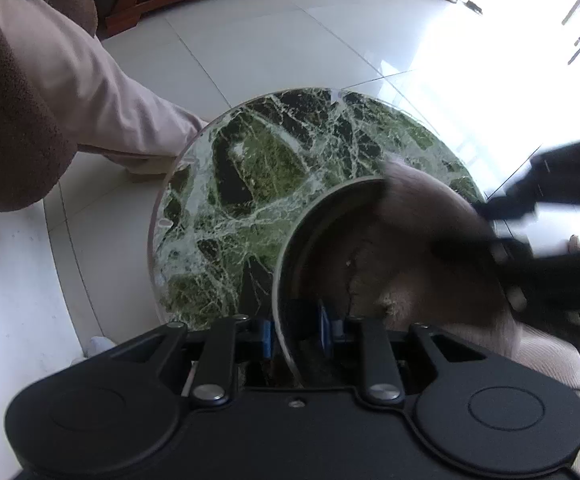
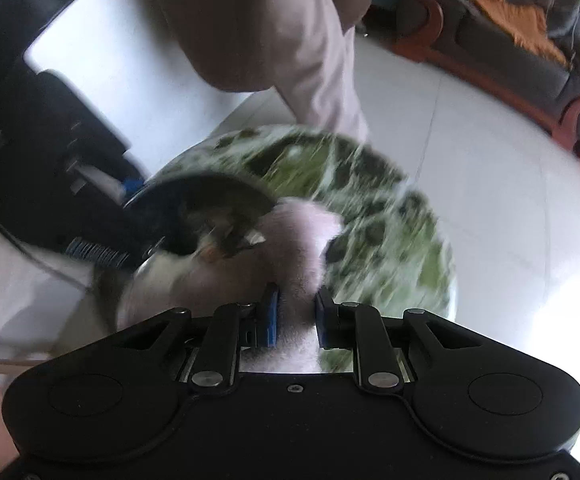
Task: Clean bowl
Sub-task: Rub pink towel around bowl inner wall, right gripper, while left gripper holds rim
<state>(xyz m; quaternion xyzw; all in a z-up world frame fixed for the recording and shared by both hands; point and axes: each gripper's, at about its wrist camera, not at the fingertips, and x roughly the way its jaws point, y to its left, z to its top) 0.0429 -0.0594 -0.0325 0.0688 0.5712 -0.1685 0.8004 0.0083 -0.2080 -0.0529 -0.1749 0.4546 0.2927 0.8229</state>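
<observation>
Round green marble table (image 1: 250,168) on tiled floor (image 1: 270,40)

Daylight is flooding in from two o'clock in the left wrist view, blowing out the floor (image 1: 469,92) there to pure white. The marble tabletop (image 1: 250,184) is staying sharp, while the cloth (image 1: 421,216) and the right gripper (image 1: 545,216) are smearing with motion blur. The right wrist view is blurring almost everywhere, the tabletop streaking; fisheye distortion is bending the sofa (image 2: 509,52) at the edge
</observation>
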